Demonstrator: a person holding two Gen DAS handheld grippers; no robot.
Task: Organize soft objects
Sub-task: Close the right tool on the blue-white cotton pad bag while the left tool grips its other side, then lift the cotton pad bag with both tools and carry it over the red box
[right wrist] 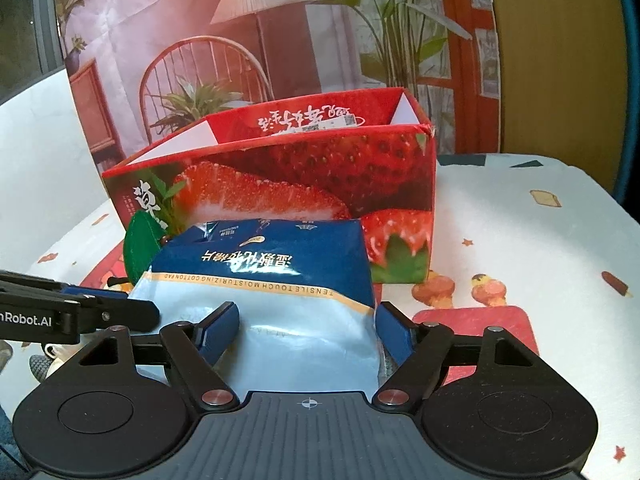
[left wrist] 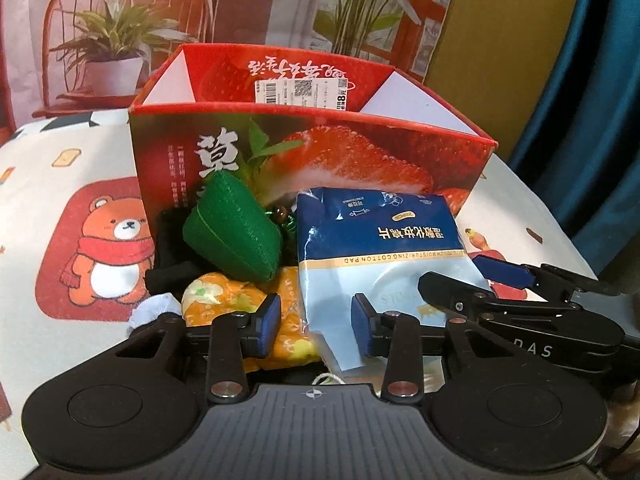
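Observation:
A blue and pale-blue cotton pad pack [left wrist: 376, 248] [right wrist: 272, 280] leans against the front of a red strawberry box [left wrist: 312, 148] [right wrist: 280, 176]. My right gripper [right wrist: 308, 326] is shut on the pack's lower part, one pad on its face and the other at its right edge. That gripper [left wrist: 480, 280] reaches in from the right in the left wrist view. An orange patterned pouch [left wrist: 224, 296] lies beside the pack. My left gripper [left wrist: 316, 324] is shut on the pouch, with the pack's lower left corner also between the pads. A green felt leaf-shaped pouch [left wrist: 232, 232] [right wrist: 140, 244] rests behind.
A black soft item [left wrist: 172, 256] and a pale-blue cloth scrap [left wrist: 154, 312] lie left of the pile. The table wears a white cloth with a bear print [left wrist: 108, 244]. A printed backdrop [right wrist: 240, 40] stands behind the box. The cloth right of the box [right wrist: 520, 220] holds nothing.

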